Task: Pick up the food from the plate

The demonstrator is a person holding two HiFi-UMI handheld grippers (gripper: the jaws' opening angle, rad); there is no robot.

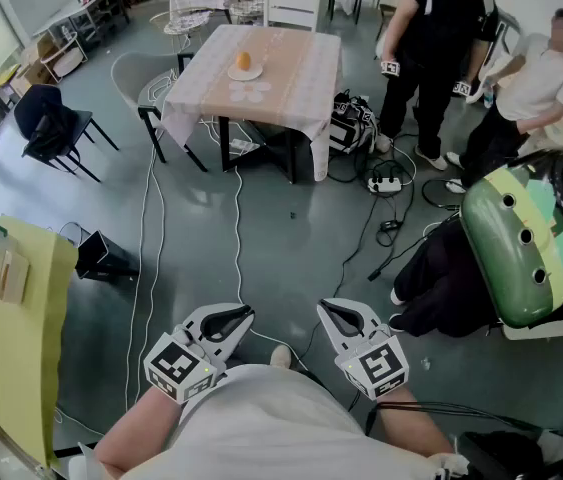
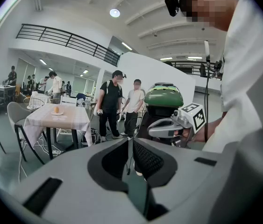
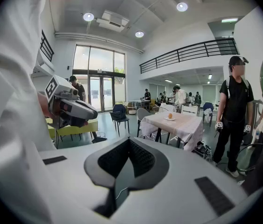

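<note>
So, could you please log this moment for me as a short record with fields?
left tool: shut, empty, held close to the body
right tool: shut, empty, held close to the body
food: one round orange item on a white plate
table: cloth-covered, across the floor, far from both tools
bystanders: person in black and person in white, standing right of the table
floor: cables run towards the table
task status: food not yet picked up
</note>
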